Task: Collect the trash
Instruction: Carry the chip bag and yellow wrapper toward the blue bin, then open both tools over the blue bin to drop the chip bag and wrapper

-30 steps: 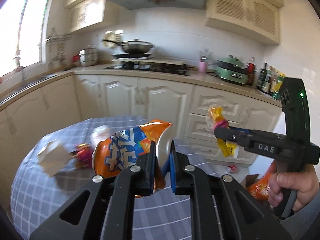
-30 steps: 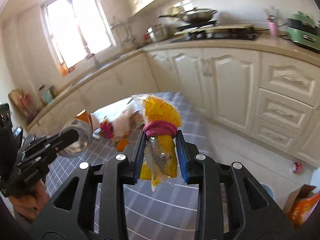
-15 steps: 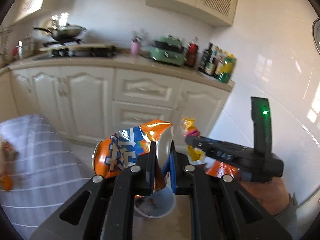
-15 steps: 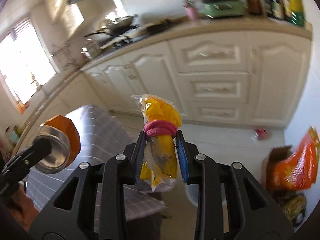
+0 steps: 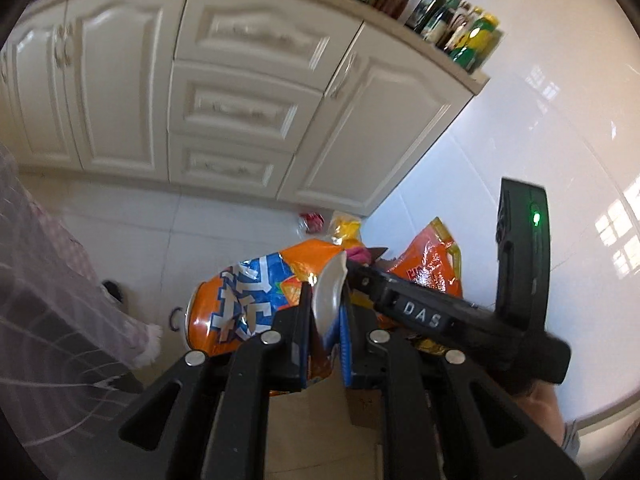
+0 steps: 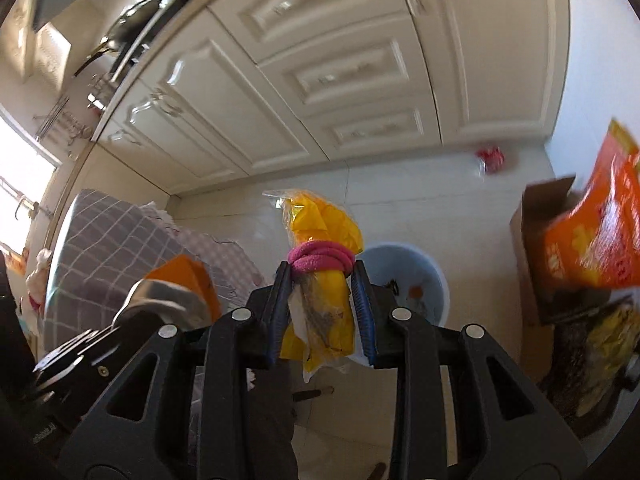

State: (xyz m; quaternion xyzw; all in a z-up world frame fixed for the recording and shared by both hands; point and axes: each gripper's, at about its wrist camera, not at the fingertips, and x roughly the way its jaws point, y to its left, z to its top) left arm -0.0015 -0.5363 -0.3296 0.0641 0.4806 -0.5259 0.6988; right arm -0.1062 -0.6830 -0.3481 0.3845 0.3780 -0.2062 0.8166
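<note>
My left gripper [image 5: 325,312] is shut on the flattened end of a crushed orange and blue drink can [image 5: 248,304]. It points steeply down at the floor. My right gripper [image 6: 322,292] is shut on a yellow plastic packet [image 6: 324,224] tied with a pink band [image 6: 320,261]. Just behind that packet stands a pale blue bin [image 6: 420,276] on the floor, with scraps inside. In the left wrist view the right gripper [image 5: 362,260] reaches in from the right, close beside the can. The crushed can [image 6: 180,288] also shows at the lower left of the right wrist view.
Cream cabinets [image 5: 240,92] run along the back, and bottles [image 5: 460,28] stand on the counter's end. An orange bag [image 6: 592,236] sticks out of a cardboard box [image 6: 536,216] at the right. A red wrapper [image 6: 490,158] lies by the cabinet base. The checked tablecloth [image 6: 108,248] hangs at left.
Both grippers swung away from the table and tipped down toward the floor, still holding the can and the packet. The blue bin and the box have come into view.
</note>
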